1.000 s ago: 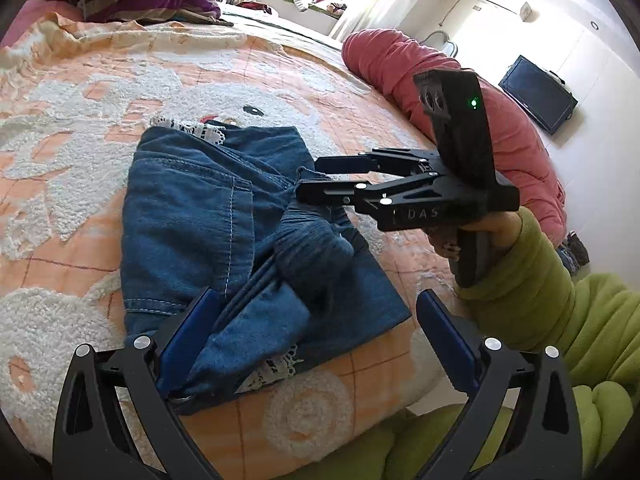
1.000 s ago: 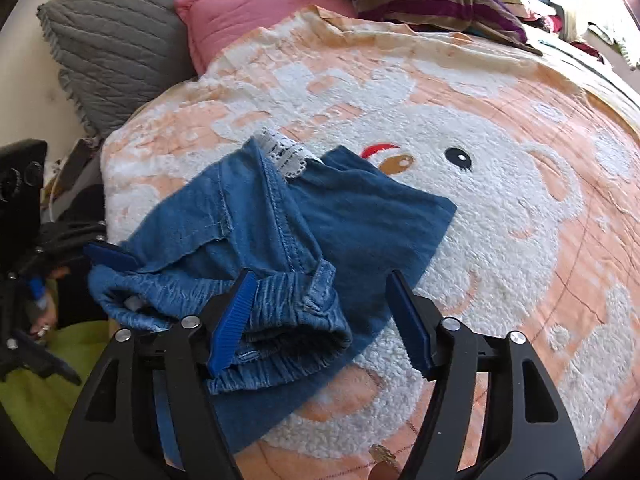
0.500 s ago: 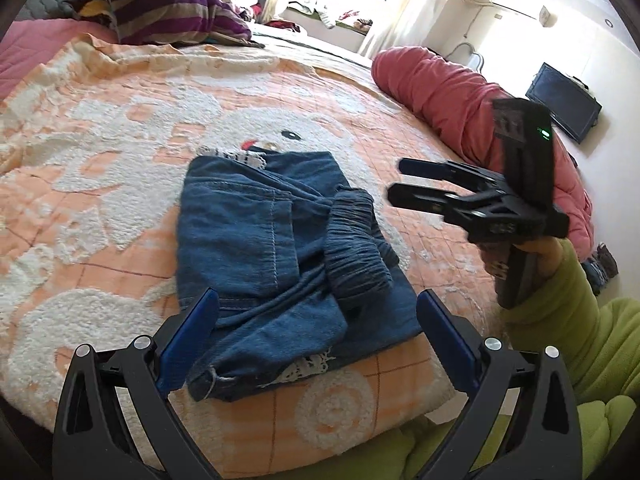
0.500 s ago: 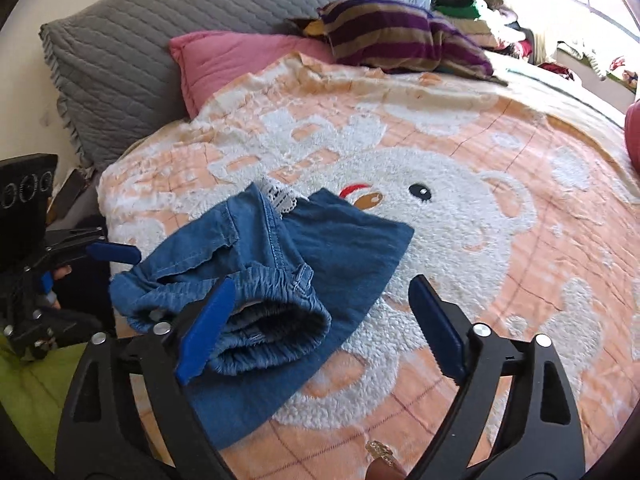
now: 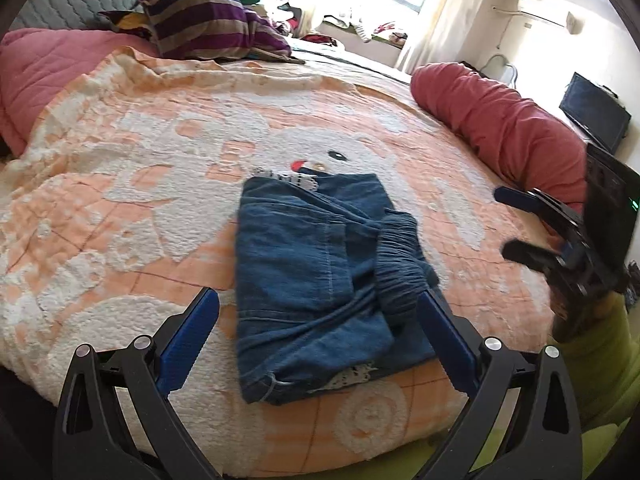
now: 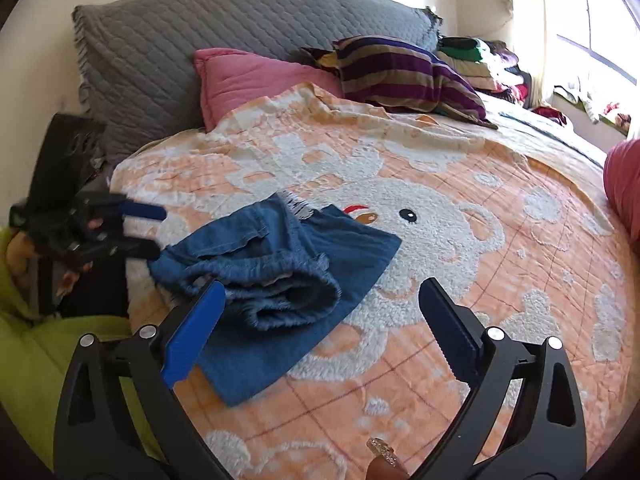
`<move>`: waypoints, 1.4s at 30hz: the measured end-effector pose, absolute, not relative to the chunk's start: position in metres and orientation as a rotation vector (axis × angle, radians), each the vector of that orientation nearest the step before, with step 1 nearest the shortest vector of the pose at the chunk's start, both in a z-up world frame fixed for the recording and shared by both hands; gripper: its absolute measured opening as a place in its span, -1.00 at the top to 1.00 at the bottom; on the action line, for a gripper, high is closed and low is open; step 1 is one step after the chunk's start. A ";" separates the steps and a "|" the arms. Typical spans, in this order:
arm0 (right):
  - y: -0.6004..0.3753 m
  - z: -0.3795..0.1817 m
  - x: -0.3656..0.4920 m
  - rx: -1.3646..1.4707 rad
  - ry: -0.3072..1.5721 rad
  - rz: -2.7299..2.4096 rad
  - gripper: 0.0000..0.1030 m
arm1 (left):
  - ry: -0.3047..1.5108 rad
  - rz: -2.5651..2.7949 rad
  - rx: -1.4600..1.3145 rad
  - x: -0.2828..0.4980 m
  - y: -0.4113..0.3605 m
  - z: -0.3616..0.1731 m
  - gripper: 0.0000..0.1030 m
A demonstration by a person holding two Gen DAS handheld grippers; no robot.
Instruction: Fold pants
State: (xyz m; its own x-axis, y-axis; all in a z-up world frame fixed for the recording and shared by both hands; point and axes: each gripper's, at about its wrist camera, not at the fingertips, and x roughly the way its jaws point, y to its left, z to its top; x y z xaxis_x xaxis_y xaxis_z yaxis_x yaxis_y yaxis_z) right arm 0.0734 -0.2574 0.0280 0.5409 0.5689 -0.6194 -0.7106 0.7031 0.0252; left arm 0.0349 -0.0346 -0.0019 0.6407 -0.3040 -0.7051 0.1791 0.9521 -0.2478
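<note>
A pair of blue denim pants (image 5: 320,276) lies folded into a thick bundle on an orange-and-white bear-patterned blanket (image 5: 120,208), near the edge of the bed closest to me. Its gathered waistband (image 5: 400,264) is rolled up on top. My left gripper (image 5: 318,340) hovers above the near end of the bundle, jaws spread wide and grasping nothing. My right gripper (image 6: 320,336) is off to the side, clear of the cloth; its jaws have just been opening and now stand wide with nothing between them. A striped pillow (image 6: 404,76) and a grey quilted cushion (image 6: 224,36) sit at the far end of the bed.
</note>
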 end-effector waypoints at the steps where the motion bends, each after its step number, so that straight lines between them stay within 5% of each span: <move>1: -0.256 0.028 0.069 -0.254 0.636 0.778 -0.78 | 0.833 -0.265 -0.156 0.036 -0.034 -0.002 -0.91; 10: -0.229 0.024 0.027 -0.359 0.601 0.934 -0.78 | 0.859 -0.160 -0.114 0.062 -0.023 -0.002 -0.91; 17: -0.178 0.015 -0.007 -0.499 0.579 1.138 -0.04 | 0.923 -0.180 -0.173 0.113 -0.013 -0.012 -0.90; 21: -0.146 0.009 -0.018 -0.635 0.535 1.159 0.21 | 0.943 -0.245 -0.193 0.129 -0.018 -0.022 -0.86; 24: -0.130 0.007 -0.015 -0.694 0.508 1.149 0.37 | 0.982 -0.234 -0.159 0.140 -0.020 -0.035 -0.33; 29: -0.102 -0.002 -0.008 -0.820 0.454 1.122 0.39 | 1.020 -0.230 -0.186 0.152 -0.016 -0.053 -0.34; 32: -0.091 -0.016 0.013 -0.757 0.616 1.196 0.84 | 1.019 -0.227 -0.207 0.157 -0.012 -0.057 -0.37; 42: -0.111 -0.031 0.006 -0.691 0.688 1.220 0.84 | 0.985 -0.239 -0.245 0.152 -0.008 -0.060 -0.44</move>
State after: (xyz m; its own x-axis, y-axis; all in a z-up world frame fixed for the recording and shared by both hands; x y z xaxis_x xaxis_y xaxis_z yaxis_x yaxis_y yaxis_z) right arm 0.0059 -0.1108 -0.0311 0.2029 0.5882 -0.7829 -0.9743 0.2012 -0.1013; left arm 0.1515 -0.0076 -0.0600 0.5315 -0.3078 -0.7891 0.0875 0.9466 -0.3103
